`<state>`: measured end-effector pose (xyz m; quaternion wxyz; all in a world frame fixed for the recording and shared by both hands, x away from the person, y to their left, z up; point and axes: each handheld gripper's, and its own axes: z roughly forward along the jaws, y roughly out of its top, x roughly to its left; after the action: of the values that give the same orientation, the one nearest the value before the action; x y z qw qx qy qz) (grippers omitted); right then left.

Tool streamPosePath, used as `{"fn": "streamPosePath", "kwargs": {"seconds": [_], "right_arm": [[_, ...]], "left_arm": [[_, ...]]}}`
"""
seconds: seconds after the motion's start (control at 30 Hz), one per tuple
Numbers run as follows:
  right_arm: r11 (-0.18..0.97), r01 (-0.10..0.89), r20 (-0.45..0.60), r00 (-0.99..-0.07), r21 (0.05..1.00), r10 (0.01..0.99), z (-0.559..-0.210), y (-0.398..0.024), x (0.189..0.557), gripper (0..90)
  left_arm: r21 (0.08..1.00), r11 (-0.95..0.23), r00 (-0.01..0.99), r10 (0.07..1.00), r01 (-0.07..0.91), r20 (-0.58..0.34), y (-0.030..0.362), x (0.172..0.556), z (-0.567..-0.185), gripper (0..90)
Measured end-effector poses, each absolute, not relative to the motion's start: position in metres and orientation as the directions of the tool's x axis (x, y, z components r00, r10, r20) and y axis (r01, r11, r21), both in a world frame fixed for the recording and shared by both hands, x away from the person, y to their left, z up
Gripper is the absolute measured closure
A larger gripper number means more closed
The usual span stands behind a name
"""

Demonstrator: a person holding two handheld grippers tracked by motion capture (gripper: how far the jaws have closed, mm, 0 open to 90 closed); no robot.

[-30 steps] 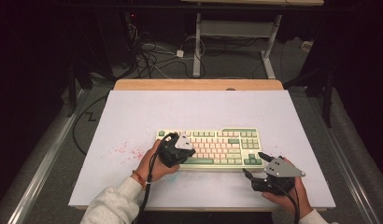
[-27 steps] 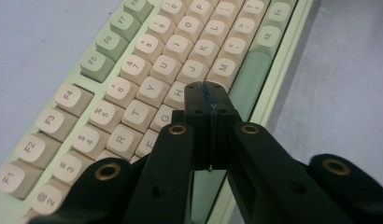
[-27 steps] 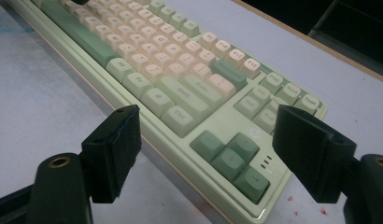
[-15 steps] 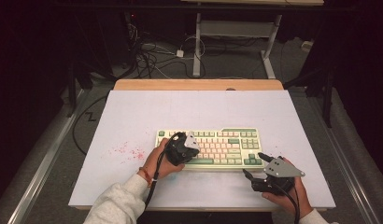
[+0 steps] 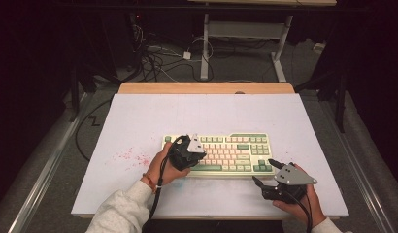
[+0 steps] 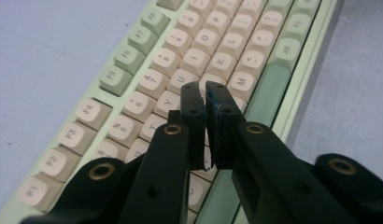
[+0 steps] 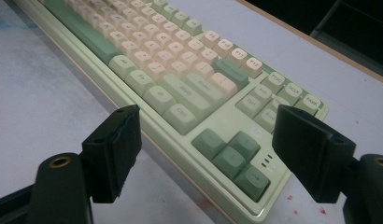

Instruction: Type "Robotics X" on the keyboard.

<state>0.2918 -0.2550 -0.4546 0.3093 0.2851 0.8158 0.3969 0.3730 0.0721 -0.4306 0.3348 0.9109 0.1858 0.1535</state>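
My left gripper (image 6: 204, 93) hovers over the letter keys of the green-and-cream keyboard (image 5: 236, 148), which lies a little right of centre toward the near edge of the white table (image 5: 139, 121). Its jaws have just been opening a little; only a thin slit shows between them, with nothing in it, and their tips sit just above the middle key rows. My right gripper (image 7: 206, 149) waits near the keyboard's arrow-key corner, jaws spread wide and empty.
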Motion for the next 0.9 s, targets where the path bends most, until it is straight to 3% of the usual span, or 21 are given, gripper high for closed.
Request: {"fn": "streamPosePath", "kwargs": {"seconds": [0.2,0.37,0.43,0.47,0.53,0.6,0.73,0.9], "right_arm": [[0.525,0.222,-0.278,-0.647,0.822,0.71,-0.455,-0.254,0.292,24.4],[0.518,0.224,-0.273,-0.645,0.825,0.714,-0.454,-0.256,0.293,24.6],[0.518,0.224,-0.273,-0.645,0.826,0.714,-0.454,-0.256,0.293,24.6],[0.519,0.224,-0.275,-0.644,0.825,0.714,-0.454,-0.256,0.293,24.6],[0.518,0.224,-0.274,-0.644,0.825,0.714,-0.454,-0.256,0.293,24.7],[0.518,0.225,-0.273,-0.644,0.825,0.715,-0.454,-0.256,0.293,24.7],[0.515,0.228,-0.269,-0.643,0.826,0.717,-0.454,-0.257,0.294,25.1],[0.516,0.23,-0.268,-0.645,0.825,0.716,-0.454,-0.255,0.294,25.6]], "left_arm": [[0.713,-0.669,0.86,0.472,0.207,0.193,0.087,0.366,-0.423,73.4],[0.732,-0.656,0.828,0.505,0.185,0.243,0.099,0.358,-0.422,53.1],[0.737,-0.652,0.818,0.514,0.176,0.259,0.105,0.355,-0.422,49.1],[0.743,-0.647,0.81,0.522,0.172,0.268,0.108,0.353,-0.423,40.3],[0.755,-0.634,0.805,0.529,0.165,0.269,0.114,0.35,-0.424,37.9],[0.759,-0.63,0.788,0.546,0.162,0.285,0.12,0.347,-0.426,28.7],[0.784,-0.599,0.761,0.581,0.161,0.288,0.133,0.341,-0.432,21.7],[0.794,-0.584,0.741,0.605,0.166,0.291,0.148,0.334,-0.439,20.3]]}}
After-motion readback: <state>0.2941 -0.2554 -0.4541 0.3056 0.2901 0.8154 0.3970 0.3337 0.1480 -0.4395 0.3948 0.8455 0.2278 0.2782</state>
